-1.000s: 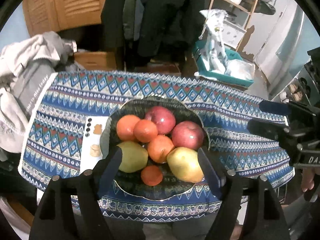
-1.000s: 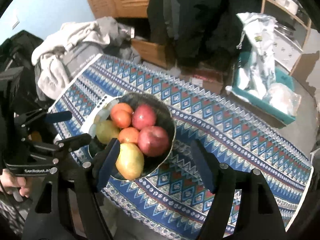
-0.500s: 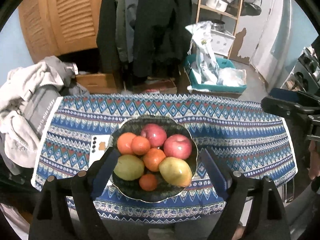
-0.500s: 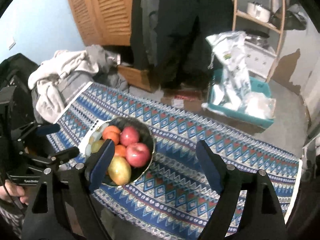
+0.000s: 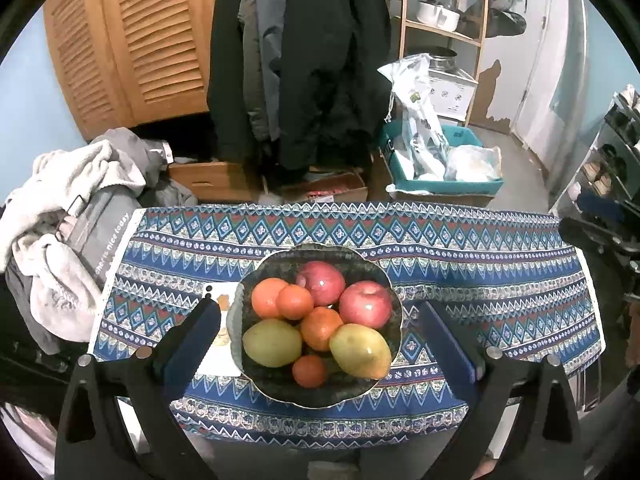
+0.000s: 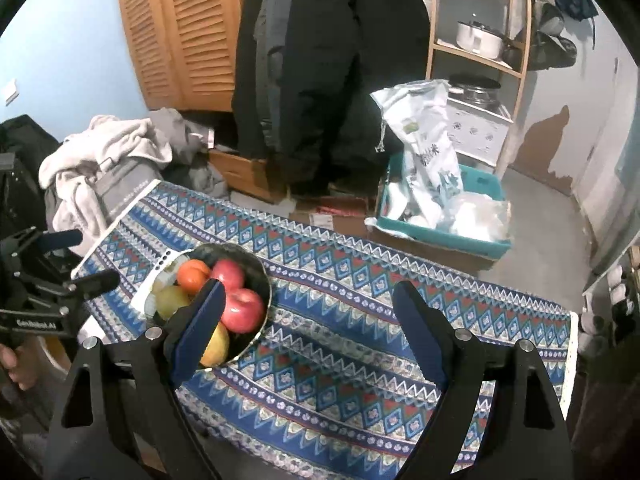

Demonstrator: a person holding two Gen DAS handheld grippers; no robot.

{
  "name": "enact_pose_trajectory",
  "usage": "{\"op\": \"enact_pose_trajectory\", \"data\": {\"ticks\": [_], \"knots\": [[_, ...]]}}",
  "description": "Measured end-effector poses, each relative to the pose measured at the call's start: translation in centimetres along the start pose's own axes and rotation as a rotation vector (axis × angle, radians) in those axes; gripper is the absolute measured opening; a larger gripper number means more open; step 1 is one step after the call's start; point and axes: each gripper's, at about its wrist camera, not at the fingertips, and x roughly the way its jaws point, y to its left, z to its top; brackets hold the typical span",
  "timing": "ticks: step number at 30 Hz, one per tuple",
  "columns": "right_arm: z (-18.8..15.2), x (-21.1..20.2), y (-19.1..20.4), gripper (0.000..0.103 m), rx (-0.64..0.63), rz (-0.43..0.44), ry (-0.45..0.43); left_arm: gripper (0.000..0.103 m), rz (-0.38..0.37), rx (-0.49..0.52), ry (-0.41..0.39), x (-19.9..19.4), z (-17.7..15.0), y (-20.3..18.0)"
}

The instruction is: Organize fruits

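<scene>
Patterned blue cloth [image 5: 460, 264] covers the table, and a dark scalloped bowl [image 5: 372, 388] sits on it toward the left end, holding all the fruit. In the left wrist view the count is eight: two red apples [image 5: 365, 304], two yellow-green pears [image 5: 272, 342], and four oranges [image 5: 320, 327] of differing size, the smallest at the near rim. From the right wrist view fewer show, since a blue fingertip pad [image 6: 202, 328] covers part of the bowl [image 6: 264, 280].

Left gripper [image 5: 320, 336] hangs above the bowl with its jaws spread wide to either side of the rim, having just been opening, and nothing sits between the pads. Right gripper [image 6: 308, 328] is over bare cloth beside the bowl, jaws also apart and empty; they too have just been opening.

A white card or phone-like object [image 5: 218, 354] lies just left of the bowl, half hidden by the left pad; what it is cannot be made out. A hand [image 6: 16, 368] grips the left tool's handle at the frame edge.

Beyond the table: a heap of pale clothes [image 5: 68, 208], dark coats [image 5: 304, 64] hanging, louvred wooden doors [image 5: 132, 40], a teal bin [image 5: 440, 184] with plastic bags, and a wooden shelf [image 5: 444, 28] carrying one pot.
</scene>
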Motion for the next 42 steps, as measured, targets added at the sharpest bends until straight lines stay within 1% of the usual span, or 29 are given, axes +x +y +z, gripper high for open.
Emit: {"op": "enact_pose_trajectory", "data": {"ticks": [5,14,42], "knots": [[-0.2,0.0,-0.9,0.085,0.011,0.002,0.006,0.101,0.042,0.014,-0.034,-0.8,0.3,-0.6],[-0.4,0.0,-1.1,0.085,0.019,0.015,0.022,0.101,0.070,0.044,-0.042,-0.8,0.4,-1.5],[-0.3,-0.3,-0.8,0.085,0.015,0.006,0.014,0.101,0.098,0.064,-0.070,-1.9,0.3,-2.2]]}}
